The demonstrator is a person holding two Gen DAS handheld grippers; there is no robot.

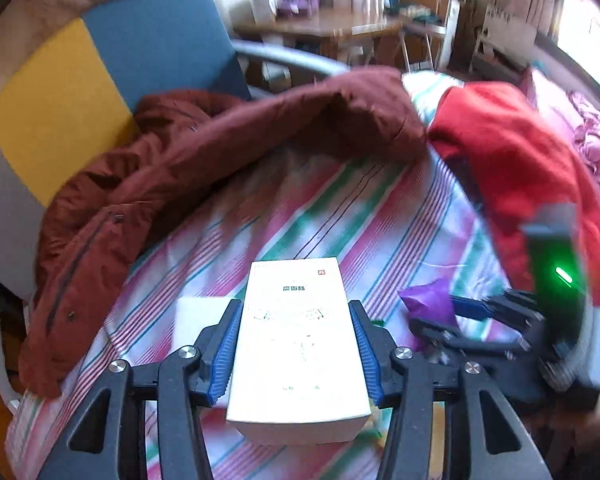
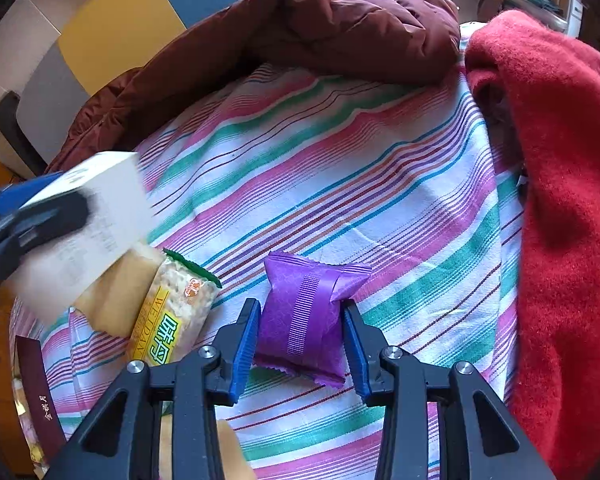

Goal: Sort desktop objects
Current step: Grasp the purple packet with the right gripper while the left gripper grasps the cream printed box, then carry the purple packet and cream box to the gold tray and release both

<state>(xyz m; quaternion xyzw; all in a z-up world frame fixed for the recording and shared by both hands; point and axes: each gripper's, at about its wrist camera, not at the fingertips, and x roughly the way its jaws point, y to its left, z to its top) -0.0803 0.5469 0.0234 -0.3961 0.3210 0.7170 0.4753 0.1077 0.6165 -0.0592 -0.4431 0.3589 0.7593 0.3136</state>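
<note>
The left claw [image 1: 296,344] is clamped on a white box [image 1: 296,344], lifted, probably to carry it off. The right claw [image 2: 300,344] pinches a purple snack packet [image 2: 304,316] on the striped bedsheet [image 2: 360,168], keeping it apart from the cracker pack [image 2: 180,312].

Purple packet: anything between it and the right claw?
No. The purple packet already sits between the right claw's blue pads on the striped sheet. The green-and-yellow snack pack lies beside the claw, not in the gap.

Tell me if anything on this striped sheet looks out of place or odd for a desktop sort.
The surface itself: a striped bedsheet, not a desk, crowded by a maroon padded jacket and a red blanket. The yellow cracker pack lies askew, partly under the white box.
</note>
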